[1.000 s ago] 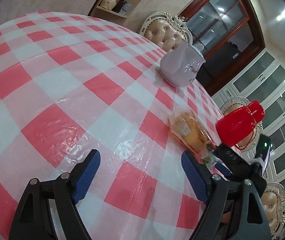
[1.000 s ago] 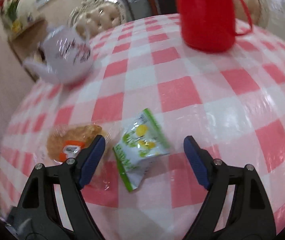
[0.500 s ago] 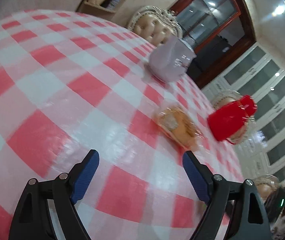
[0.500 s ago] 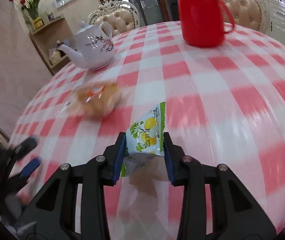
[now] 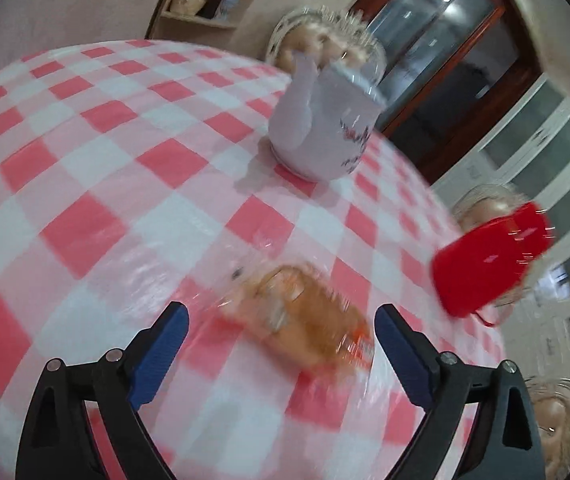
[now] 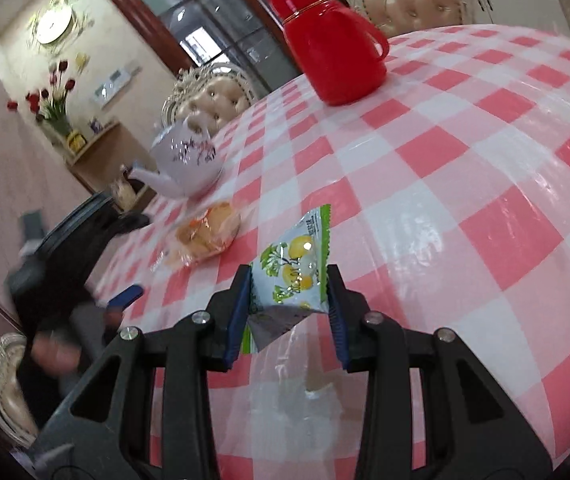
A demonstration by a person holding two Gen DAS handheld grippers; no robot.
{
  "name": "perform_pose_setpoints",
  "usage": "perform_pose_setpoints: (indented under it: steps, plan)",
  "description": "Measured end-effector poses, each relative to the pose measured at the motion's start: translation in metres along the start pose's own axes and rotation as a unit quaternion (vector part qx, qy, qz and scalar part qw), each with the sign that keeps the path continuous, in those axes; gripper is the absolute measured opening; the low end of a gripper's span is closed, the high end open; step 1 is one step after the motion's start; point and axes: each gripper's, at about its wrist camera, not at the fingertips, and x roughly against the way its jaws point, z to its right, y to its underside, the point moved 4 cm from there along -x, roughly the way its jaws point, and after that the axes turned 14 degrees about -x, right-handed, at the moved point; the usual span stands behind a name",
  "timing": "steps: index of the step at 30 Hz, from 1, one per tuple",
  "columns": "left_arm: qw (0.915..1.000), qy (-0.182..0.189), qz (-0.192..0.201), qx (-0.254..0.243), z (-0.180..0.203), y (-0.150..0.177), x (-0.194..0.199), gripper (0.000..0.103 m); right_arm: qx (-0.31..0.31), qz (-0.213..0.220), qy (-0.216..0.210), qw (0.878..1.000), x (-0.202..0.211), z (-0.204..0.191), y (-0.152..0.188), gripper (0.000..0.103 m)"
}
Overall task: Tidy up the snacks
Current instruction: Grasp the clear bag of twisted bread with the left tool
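Observation:
My right gripper (image 6: 289, 308) is shut on a green and white snack packet (image 6: 295, 272) with yellow fruit printed on it and holds it above the table. A clear-wrapped bread snack (image 5: 305, 320) lies on the red and white checked tablecloth (image 5: 97, 184), between and just beyond the open jaws of my left gripper (image 5: 281, 328). The bread snack also shows in the right wrist view (image 6: 209, 236), left of the packet, with my left gripper's blue fingertip (image 6: 125, 298) near it.
A white teapot (image 5: 321, 136) stands beyond the bread snack. A red thermos jug (image 5: 489, 264) stands to the right; it also shows in the right wrist view (image 6: 333, 48). Padded chairs (image 6: 409, 0) ring the table. A shelf (image 5: 205, 4) stands by the wall.
My right gripper closed on the green packet and lifted it off the table. My left gripper moved forward to the bread snack, which now lies between its open fingers.

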Motion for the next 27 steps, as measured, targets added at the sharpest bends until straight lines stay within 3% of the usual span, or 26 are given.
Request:
perform_pose_setpoints:
  steps: [3,7,8,10,13,18,22,24,27]
  plan:
    - [0.9963,-0.060,-0.033,-0.053,0.032,-0.018,-0.027,0.095,-0.002,0.008,-0.004,1.000,0.000,0.000,-0.003,0.040]
    - [0.9727,-0.145,-0.076,-0.164,0.060,-0.022,-0.068,0.095,0.010,0.013,-0.001,1.000,-0.002,-0.005,-0.003,0.041]
    - [0.9636,-0.150,-0.099,-0.197,0.062,-0.016,-0.078,0.095,0.014,0.014,-0.001,1.000,-0.003,-0.006,-0.003,0.041]
    - [0.9544,-0.148,-0.134,-0.222,0.056,-0.004,-0.084,0.095,0.018,0.014,-0.001,1.000,-0.003,-0.006,-0.003,0.041]
    - [0.9613,-0.126,-0.113,-0.218,0.045,0.001,-0.065,0.095,0.014,0.012,-0.004,1.000,-0.002,-0.004,-0.003,0.041]
    - [0.9629,-0.099,-0.064,-0.243,0.028,0.001,-0.038,0.095,0.010,0.011,-0.005,1.000,-0.002,-0.002,-0.004,0.041]
    - [0.9704,-0.067,-0.060,-0.224,0.017,0.011,-0.042,0.094,0.007,0.007,-0.007,1.000,-0.002,-0.001,-0.005,0.042]
    - [0.9702,-0.071,-0.069,-0.221,0.016,0.013,-0.046,0.092,0.006,0.005,-0.007,1.000,-0.003,0.000,-0.005,0.042]
    - [0.9656,-0.074,-0.074,-0.238,0.021,0.016,-0.054,0.081,0.007,0.002,-0.005,1.000,-0.004,-0.001,-0.005,0.042]
